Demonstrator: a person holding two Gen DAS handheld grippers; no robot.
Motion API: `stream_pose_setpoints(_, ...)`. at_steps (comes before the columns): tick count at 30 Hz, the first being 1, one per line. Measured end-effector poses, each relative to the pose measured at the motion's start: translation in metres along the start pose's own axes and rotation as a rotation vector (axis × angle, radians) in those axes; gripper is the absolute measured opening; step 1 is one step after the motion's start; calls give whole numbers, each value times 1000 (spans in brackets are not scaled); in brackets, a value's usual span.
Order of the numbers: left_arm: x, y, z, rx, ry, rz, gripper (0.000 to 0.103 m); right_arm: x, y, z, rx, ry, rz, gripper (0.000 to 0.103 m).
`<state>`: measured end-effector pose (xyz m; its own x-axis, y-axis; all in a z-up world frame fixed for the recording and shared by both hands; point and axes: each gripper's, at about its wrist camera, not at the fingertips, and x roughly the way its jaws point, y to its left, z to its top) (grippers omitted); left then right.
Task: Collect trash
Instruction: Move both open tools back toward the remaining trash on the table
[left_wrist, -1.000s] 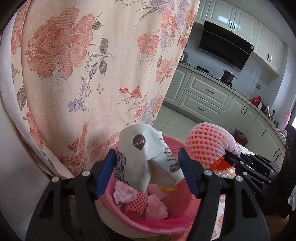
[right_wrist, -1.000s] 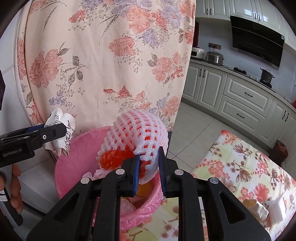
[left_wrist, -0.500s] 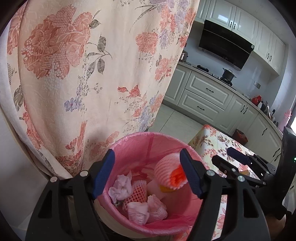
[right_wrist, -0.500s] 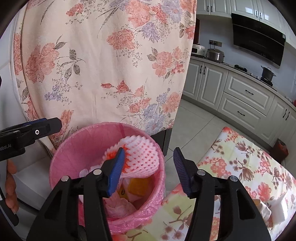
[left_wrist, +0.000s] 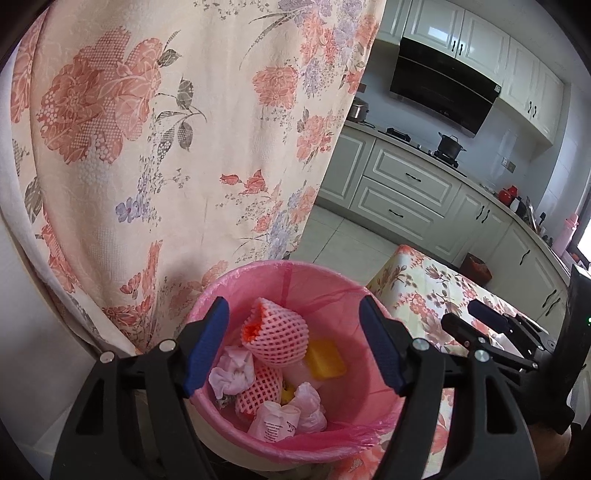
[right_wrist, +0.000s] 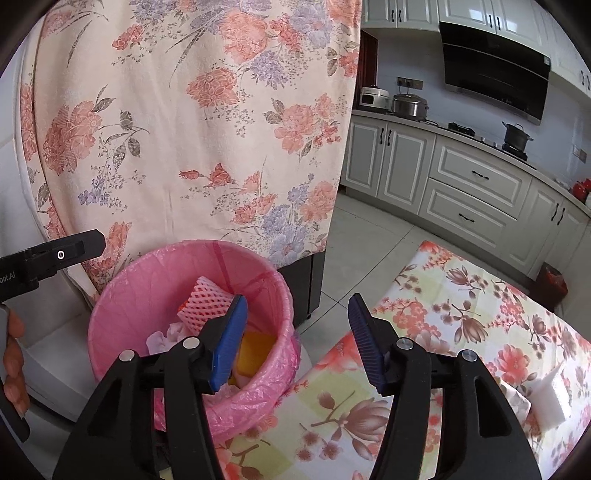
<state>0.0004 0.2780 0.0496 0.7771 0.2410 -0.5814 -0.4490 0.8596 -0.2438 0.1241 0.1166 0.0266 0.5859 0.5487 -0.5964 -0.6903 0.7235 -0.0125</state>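
Note:
A bin with a pink liner (left_wrist: 332, 439) (right_wrist: 122, 295) stands beside the table. Inside lie a pink foam fruit net (left_wrist: 277, 332) (right_wrist: 207, 304), a second net (left_wrist: 258, 391), crumpled tissues (left_wrist: 232, 373), a printed paper wad (left_wrist: 273, 421) and a yellow piece (left_wrist: 325, 362). My left gripper (left_wrist: 295, 343) is open and empty right above the bin. My right gripper (right_wrist: 297, 339) is open and empty over the bin's right rim and the table edge. It shows at the right of the left wrist view (left_wrist: 476, 321).
A floral cloth (left_wrist: 166, 129) (right_wrist: 203, 110) hangs behind the bin. A table with a floral cover (right_wrist: 461, 325) lies to the right, with white scraps (right_wrist: 546, 391) on it. Kitchen cabinets (right_wrist: 461, 184) line the far wall.
Both grippers opened and dropped their loads: the paper wad from the left and the foam net from the right fell into the bin. The right gripper drew back to the right.

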Motion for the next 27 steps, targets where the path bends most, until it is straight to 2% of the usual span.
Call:
stream_pose_setpoints(13,6,-55,-14,56,22,-56,73,-51,-73,-35,91,-29,-114,60)
stream_pose_setpoints(27,16,-142,-29,151,55,-127,74,-104,-168,-88,210,-30,-256,64)
